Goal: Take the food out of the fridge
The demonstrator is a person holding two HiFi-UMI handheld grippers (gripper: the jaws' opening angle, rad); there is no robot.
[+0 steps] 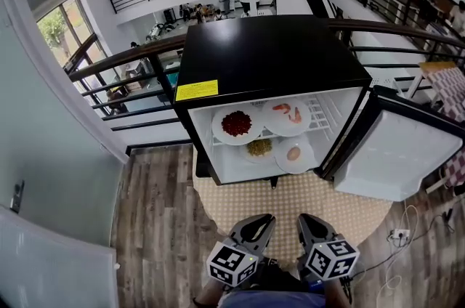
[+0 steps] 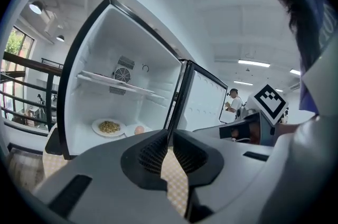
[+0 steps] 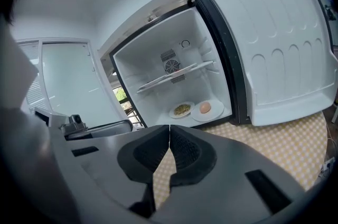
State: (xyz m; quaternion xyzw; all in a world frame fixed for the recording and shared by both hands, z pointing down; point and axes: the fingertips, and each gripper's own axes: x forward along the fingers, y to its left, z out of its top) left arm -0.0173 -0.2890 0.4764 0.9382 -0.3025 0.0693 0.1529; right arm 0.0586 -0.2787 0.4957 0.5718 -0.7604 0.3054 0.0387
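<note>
Hovering side by side above the checkered mat (image 1: 290, 199), the left gripper (image 1: 263, 221) and right gripper (image 1: 305, 221) are holding nothing, jaws pressed shut. Straight ahead of them the fridge (image 1: 269, 56) is standing with its door (image 1: 396, 154) open. A red dish (image 1: 237, 123) and a shrimp plate (image 1: 287, 114) are sitting on its shelf (image 1: 320, 112), with a yellowish dish (image 1: 259, 147) and a pale round item's plate (image 1: 294, 153) beneath.

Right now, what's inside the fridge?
Four plates in the fridge: on the wire shelf, red food and shrimp; on the floor below, yellowish food and a pale round item. From the head view the shelf plates cover part of the lower two.
</note>
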